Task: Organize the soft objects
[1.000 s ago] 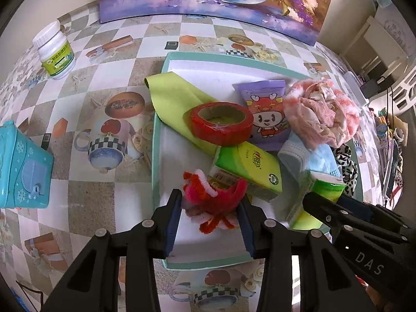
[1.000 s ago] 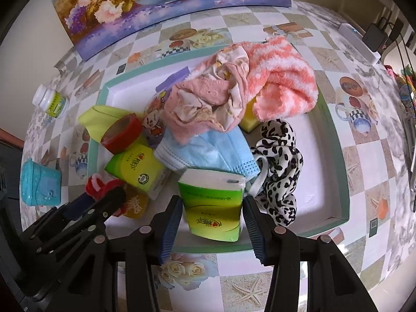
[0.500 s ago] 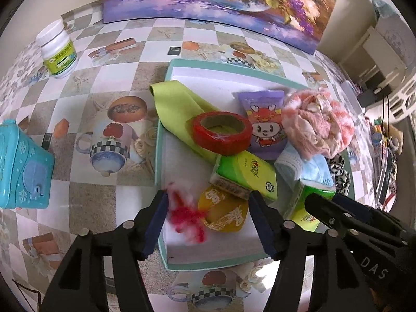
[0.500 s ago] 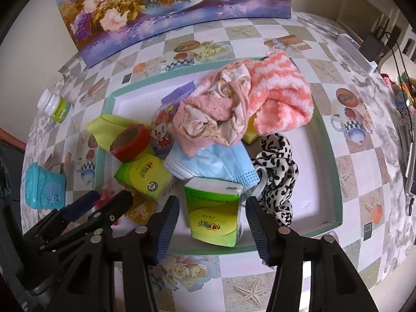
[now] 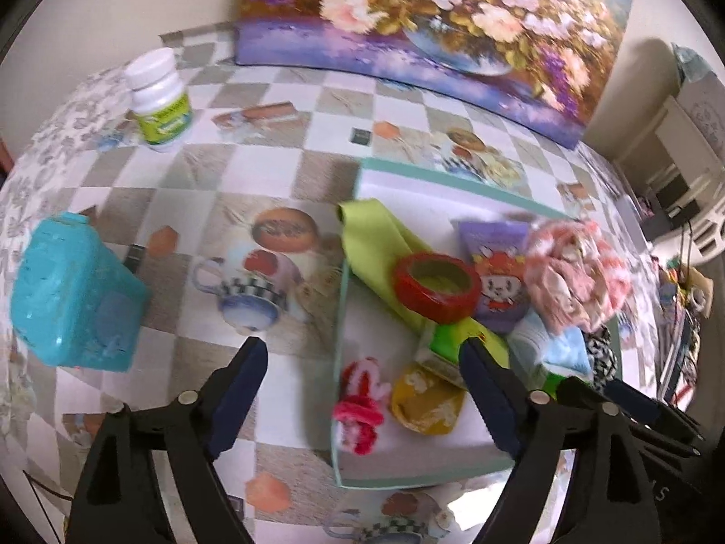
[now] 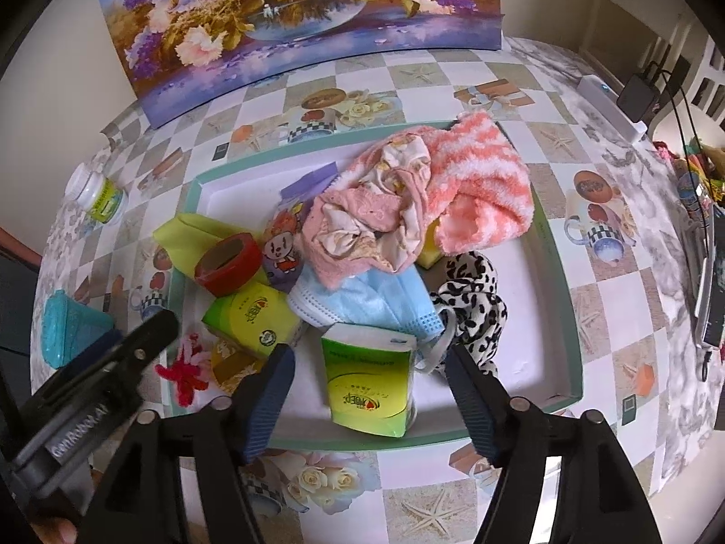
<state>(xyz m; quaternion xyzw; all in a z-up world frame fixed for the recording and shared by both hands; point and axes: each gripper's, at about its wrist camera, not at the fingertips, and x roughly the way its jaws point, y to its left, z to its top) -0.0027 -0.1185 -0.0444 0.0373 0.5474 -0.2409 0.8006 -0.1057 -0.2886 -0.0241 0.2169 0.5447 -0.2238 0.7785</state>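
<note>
Left gripper [image 5: 362,376]: jaws just been opening, stood wide, nothing gripped; red pipe-cleaner toy [image 5: 360,403] lay loose between them in tray [image 5: 421,476] corner. Right gripper [image 6: 369,385]: jaws likewise just opened, wide, pads clear of upright tissue pack [image 6: 369,383] standing inside tray's near rim. Risk, judged: pack could topple if nudged by a jaw; toy near rim could snag a pad and drag out.

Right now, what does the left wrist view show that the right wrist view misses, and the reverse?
Only the left wrist view shows the left gripper open, jaws just widened, nothing between them. Only the right wrist view shows the right gripper open around, not pressing, the green tissue pack, plus the spotted cloth. Both show the tray, red tape roll and red pipe-cleaner toy.
</note>
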